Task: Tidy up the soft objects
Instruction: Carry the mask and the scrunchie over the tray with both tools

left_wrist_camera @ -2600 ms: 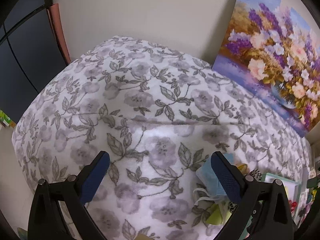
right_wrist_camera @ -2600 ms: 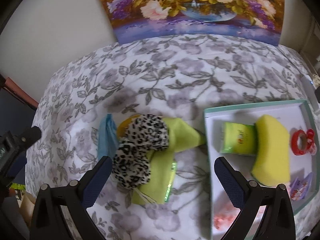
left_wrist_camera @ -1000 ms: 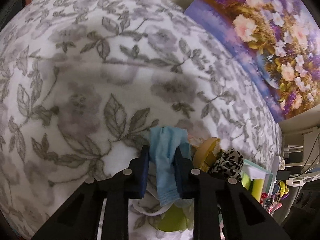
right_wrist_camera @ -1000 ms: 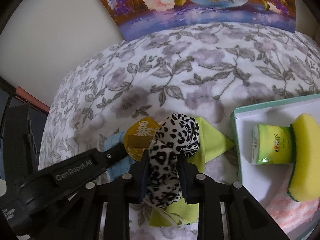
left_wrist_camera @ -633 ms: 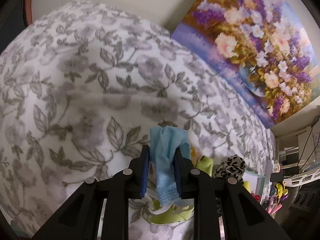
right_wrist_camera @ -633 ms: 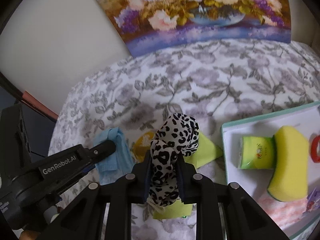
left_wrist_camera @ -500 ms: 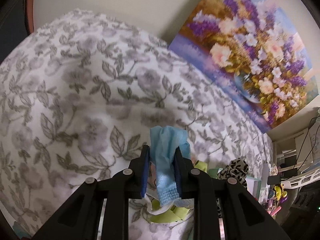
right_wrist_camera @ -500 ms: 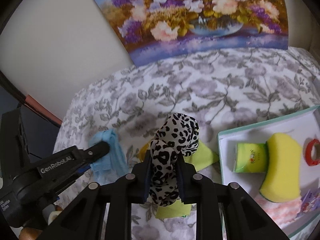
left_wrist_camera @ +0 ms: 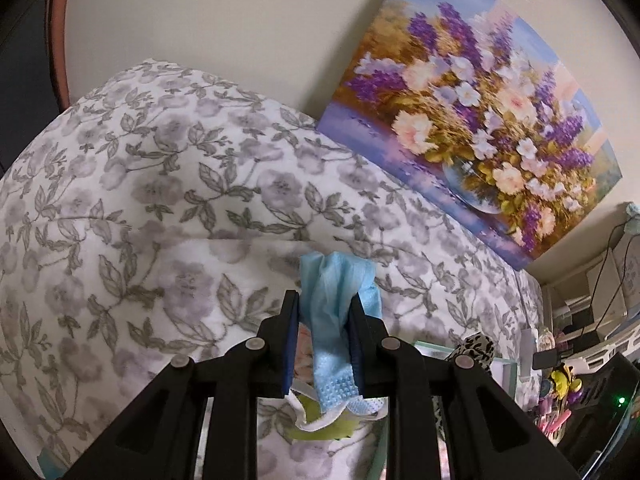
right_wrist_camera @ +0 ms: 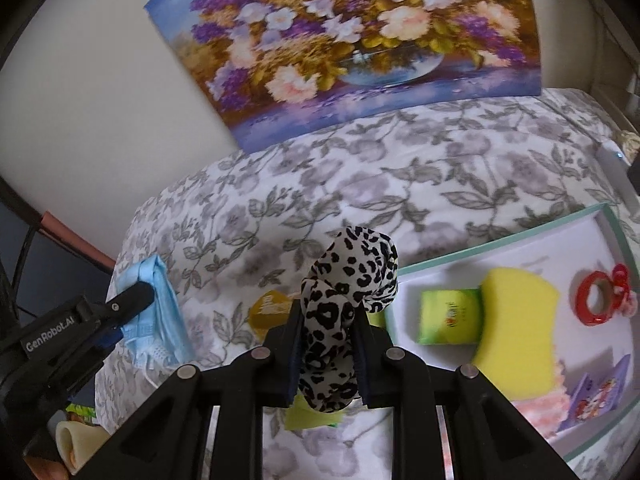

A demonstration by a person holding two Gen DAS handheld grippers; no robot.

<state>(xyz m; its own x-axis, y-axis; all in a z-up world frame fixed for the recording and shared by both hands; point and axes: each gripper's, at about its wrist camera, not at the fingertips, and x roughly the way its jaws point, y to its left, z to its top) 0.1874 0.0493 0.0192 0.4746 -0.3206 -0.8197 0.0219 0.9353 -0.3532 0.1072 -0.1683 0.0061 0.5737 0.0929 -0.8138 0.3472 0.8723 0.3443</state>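
My left gripper (left_wrist_camera: 323, 312) is shut on a light blue face mask (left_wrist_camera: 334, 292) and holds it above the floral blanket (left_wrist_camera: 160, 208); it also shows in the right wrist view (right_wrist_camera: 132, 296) with the mask (right_wrist_camera: 160, 312) hanging from it. My right gripper (right_wrist_camera: 327, 320) is shut on a leopard-print cloth (right_wrist_camera: 348, 280), lifted above the blanket beside the white tray (right_wrist_camera: 520, 232). A yellow-green cloth (right_wrist_camera: 308, 416) and a round gold packet (right_wrist_camera: 270, 310) lie on the blanket under the right gripper.
The tray holds a yellow sponge (right_wrist_camera: 516, 320), a green packet (right_wrist_camera: 450, 316), a red tape roll (right_wrist_camera: 598, 298) and a pink cloth (right_wrist_camera: 540, 408). A flower painting (right_wrist_camera: 360, 40) leans on the wall behind the blanket. Shelves with clutter (left_wrist_camera: 580, 340) stand at the right.
Both grippers closed on their items, the left on the mask, the right on the leopard cloth, and lifted them off the blanket. Both have kept rising over the last half second.
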